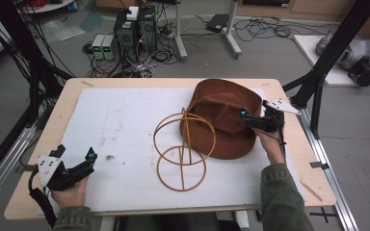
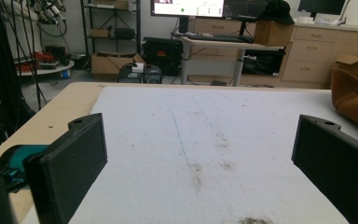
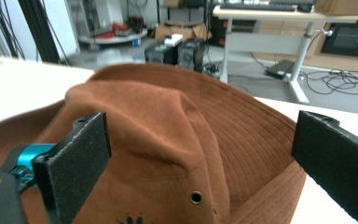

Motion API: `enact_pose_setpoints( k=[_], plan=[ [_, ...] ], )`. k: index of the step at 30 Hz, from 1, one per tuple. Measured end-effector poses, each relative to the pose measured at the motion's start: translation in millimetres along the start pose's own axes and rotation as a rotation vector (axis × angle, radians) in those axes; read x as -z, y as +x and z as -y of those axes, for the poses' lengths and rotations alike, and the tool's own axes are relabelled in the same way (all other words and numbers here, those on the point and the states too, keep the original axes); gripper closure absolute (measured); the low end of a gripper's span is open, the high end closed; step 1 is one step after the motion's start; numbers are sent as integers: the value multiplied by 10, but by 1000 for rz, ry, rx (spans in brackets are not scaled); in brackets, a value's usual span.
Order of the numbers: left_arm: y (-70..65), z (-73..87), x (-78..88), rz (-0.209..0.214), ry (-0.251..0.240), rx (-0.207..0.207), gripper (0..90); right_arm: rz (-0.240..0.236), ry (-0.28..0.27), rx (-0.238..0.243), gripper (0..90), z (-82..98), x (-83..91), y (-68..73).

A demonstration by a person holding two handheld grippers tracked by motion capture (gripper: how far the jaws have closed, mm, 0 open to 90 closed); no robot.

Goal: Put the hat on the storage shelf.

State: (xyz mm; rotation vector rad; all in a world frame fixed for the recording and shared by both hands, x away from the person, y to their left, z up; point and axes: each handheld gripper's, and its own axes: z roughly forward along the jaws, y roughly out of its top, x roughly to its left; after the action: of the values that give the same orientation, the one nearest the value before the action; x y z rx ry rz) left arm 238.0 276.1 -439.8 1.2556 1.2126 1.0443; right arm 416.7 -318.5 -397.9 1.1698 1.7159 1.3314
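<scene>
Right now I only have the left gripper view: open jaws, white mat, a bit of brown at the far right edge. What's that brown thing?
Observer: A brown hat, lying on the white mat toward the table's right side.
Operator: Where's the right gripper?
Observer: The right gripper is at the hat, jaws open on either side of the crown; I can't tell if they touch it.
Operator: Anything else on the mat?
Observer: A wire hat stand made of gold rings, just left of the hat, whose brim overlaps it.
Operator: And my gripper?
Observer: The left gripper is near the table's front left corner, apart from the stand.
</scene>
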Motion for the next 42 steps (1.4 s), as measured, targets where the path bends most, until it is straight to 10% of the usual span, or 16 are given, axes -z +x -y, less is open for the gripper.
enact_pose_setpoints(
  k=[16, 27, 39, 42],
  plan=[
    [-9, 10, -15, 6, 14, -8, 36, -62, 136, 113, 42, 90, -268, 34],
    [-15, 8, -16, 8, 12, -9, 36, -17, 81, 97, 116, 54, -235, 46],
    [-43, 17, -37, 15, 23, -25, 36, -134, 220, 95, 123, 175, -365, 21],
    [-53, 19, -42, 18, 24, -33, 36, -161, 248, 83, 269, 160, -377, 2]
  ],
)
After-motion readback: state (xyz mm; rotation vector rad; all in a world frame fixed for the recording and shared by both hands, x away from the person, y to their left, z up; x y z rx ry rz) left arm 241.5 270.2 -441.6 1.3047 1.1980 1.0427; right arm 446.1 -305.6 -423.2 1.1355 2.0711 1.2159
